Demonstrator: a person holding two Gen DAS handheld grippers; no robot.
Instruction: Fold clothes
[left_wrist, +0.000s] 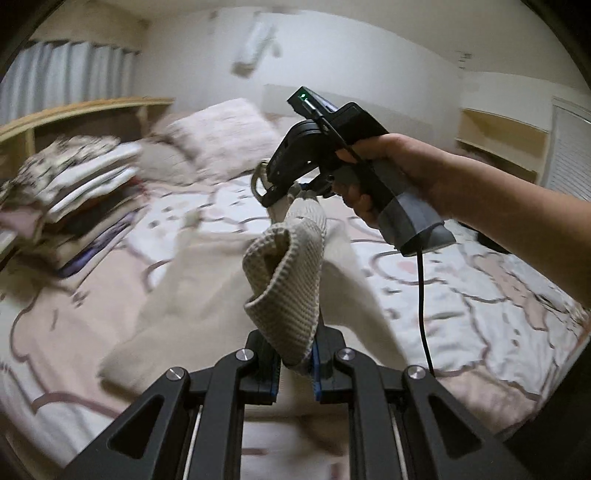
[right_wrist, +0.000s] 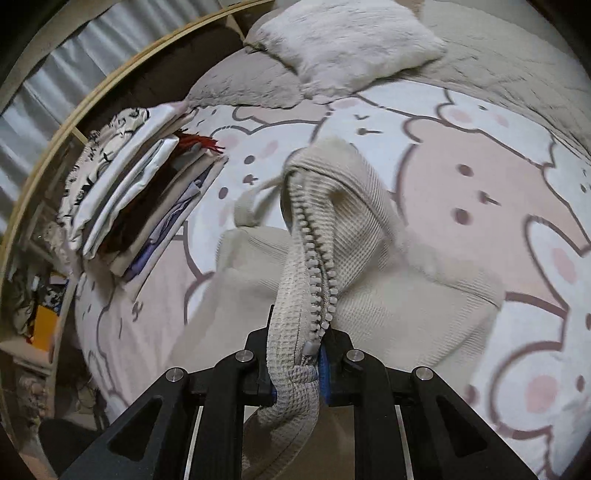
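Observation:
A cream waffle-knit zip jacket (left_wrist: 284, 280) is lifted off the bed, and the rest of it trails down onto the bed cover. My left gripper (left_wrist: 295, 354) is shut on a bunched fold of the jacket. In the right wrist view my right gripper (right_wrist: 297, 362) is shut on the jacket's (right_wrist: 369, 229) front edge, where the white zipper (right_wrist: 317, 266) runs up from the jaws. The left wrist view also shows the right gripper (left_wrist: 284, 194), held in a person's hand (left_wrist: 399, 166), with the fabric hanging from it just beyond my left one.
The bed cover (right_wrist: 480, 184) has a pink and white animal print. A tall stack of folded clothes (right_wrist: 147, 192) stands at the bed's left side by a wooden shelf (left_wrist: 85, 110). Fluffy pillows (right_wrist: 343, 40) lie at the head. A black cable (left_wrist: 421, 295) hangs from the right gripper's handle.

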